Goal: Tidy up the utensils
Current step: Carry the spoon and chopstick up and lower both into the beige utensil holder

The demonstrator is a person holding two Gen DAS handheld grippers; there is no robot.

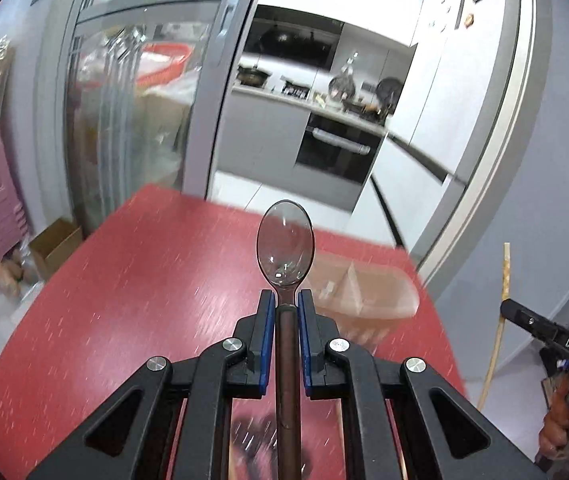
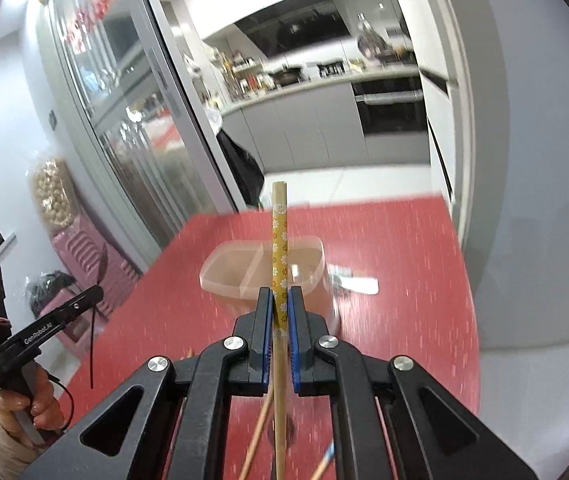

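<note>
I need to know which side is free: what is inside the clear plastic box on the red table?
The box has a divider down the middle and looks empty, though blur and the chopstick across it hide part of the right compartment.

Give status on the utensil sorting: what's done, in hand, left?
Done: nothing visibly sorted; the divided plastic container looks empty. In hand: the left gripper is shut on a clear spoon, the right gripper on a flower-patterned chopstick, both short of the container. Left: placing both, plus loose chopsticks on the red table.
</note>
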